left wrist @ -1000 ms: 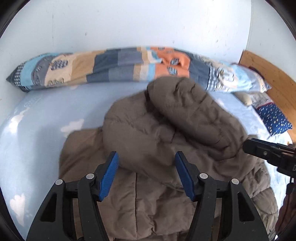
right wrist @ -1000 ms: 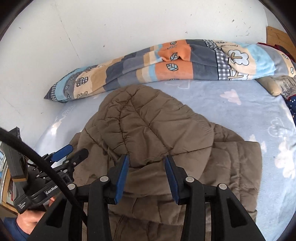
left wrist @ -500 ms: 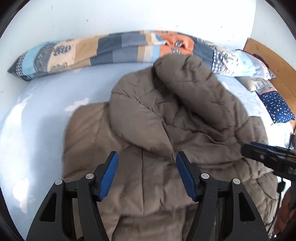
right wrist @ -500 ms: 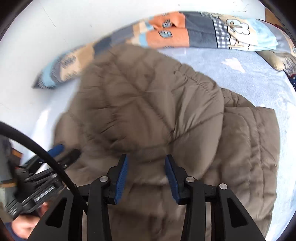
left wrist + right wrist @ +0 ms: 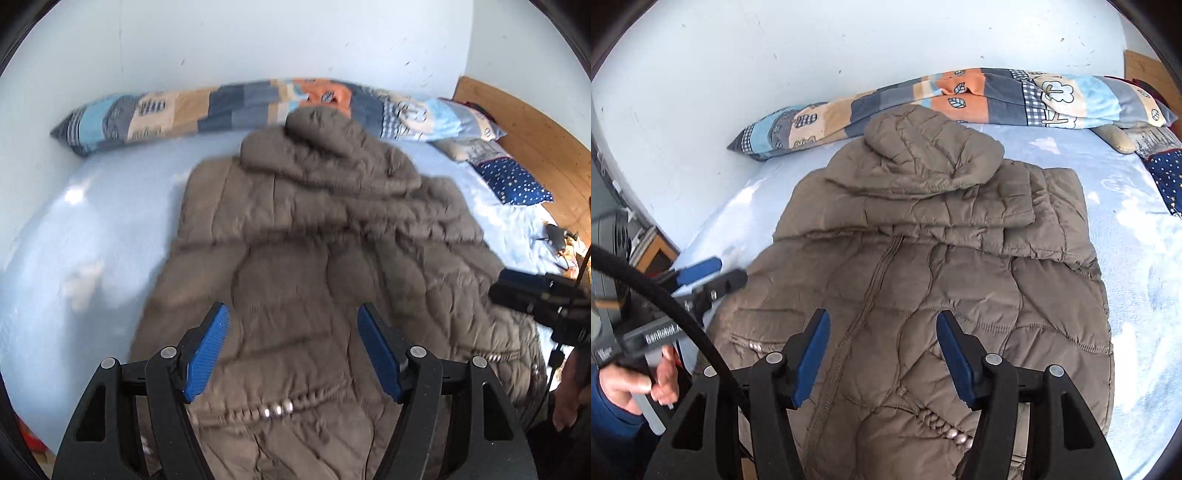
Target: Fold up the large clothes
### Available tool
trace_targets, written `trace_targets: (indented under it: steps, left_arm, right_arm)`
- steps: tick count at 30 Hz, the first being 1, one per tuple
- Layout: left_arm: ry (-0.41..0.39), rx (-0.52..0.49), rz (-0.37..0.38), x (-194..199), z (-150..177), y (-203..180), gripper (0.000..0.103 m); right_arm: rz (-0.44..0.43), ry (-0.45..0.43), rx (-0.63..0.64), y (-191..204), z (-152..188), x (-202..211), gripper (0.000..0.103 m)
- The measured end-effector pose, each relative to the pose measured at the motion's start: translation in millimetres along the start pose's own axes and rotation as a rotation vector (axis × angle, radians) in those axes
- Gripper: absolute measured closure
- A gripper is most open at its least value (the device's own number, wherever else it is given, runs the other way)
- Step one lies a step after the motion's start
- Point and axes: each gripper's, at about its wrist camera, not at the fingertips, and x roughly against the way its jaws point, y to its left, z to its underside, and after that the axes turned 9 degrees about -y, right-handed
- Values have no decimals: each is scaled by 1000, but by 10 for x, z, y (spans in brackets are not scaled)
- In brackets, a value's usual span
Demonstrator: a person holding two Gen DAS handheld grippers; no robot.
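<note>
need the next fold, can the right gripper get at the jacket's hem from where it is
Probably yes. The right gripper hangs open over the lower front of the jacket, nothing between its jaws, which have just been opening. The hem lies just below it, uncovered. The left gripper sits off at the jacket's far edge.

Bed [image 5: 1137, 258], light-blue sheet; brown puffer jacket [image 5: 923, 258] flat on it; patchwork pillow [image 5: 960, 96] along wall.
</note>
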Motion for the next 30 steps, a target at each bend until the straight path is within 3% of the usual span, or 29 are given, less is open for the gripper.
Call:
trace_targets:
  steps: [5,11,15,24,30]
  left_arm:
    - [67,18,-83,-264,237,143,32]
    - [162,110,-59,-552,407,366,29]
    - [178,32,-85,-635,445,264,24]
    - [169,9,-90,-626,535,266,18]
    - [166,1,-102,-638,536,257,17]
  right_arm:
    - [51,57,-42,-89,144,-104,38]
    - [107,170,-22,-144,313,-369,38]
    - [135,257,-37,-234,471,-537,36]
    - [128,267,-55,-296,589,-612,29]
    - [113,265,-50,-250,617,-664,16]
